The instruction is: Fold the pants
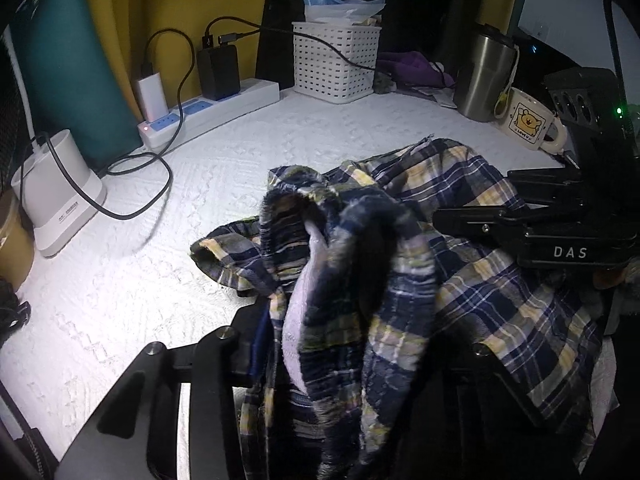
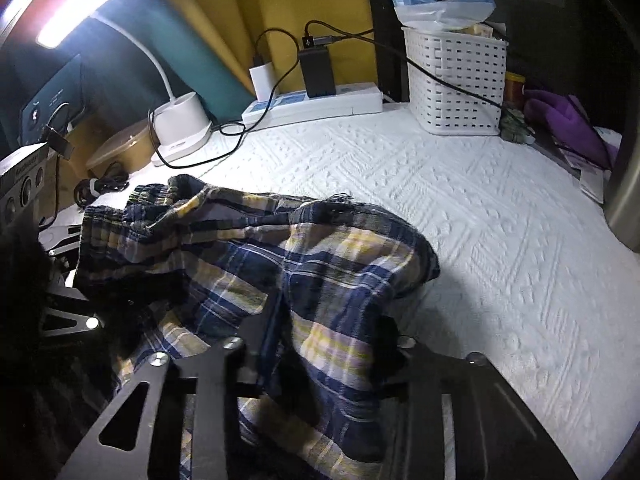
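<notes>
Dark blue, yellow and white plaid pants (image 1: 472, 292) lie crumpled on a white textured bedspread (image 1: 120, 300). In the left wrist view my left gripper (image 1: 344, 360) is shut on a bunched fold of them, with the pale inner side of the cloth showing between the fingers. The right gripper's black body (image 1: 560, 236) reaches in from the right over the pants. In the right wrist view the pants (image 2: 224, 240) spread to the left, and my right gripper (image 2: 320, 360) is shut on a fold of the cloth. The pads are hidden by fabric in both views.
Along the back stand a white power strip (image 1: 224, 106) with chargers and loose black cables, a white lattice basket (image 1: 334, 62) and a lamp base (image 1: 56, 192). A steel tumbler (image 1: 484, 76) and a bear mug (image 1: 528, 120) sit back right. Purple cloth (image 2: 568, 120) lies far right.
</notes>
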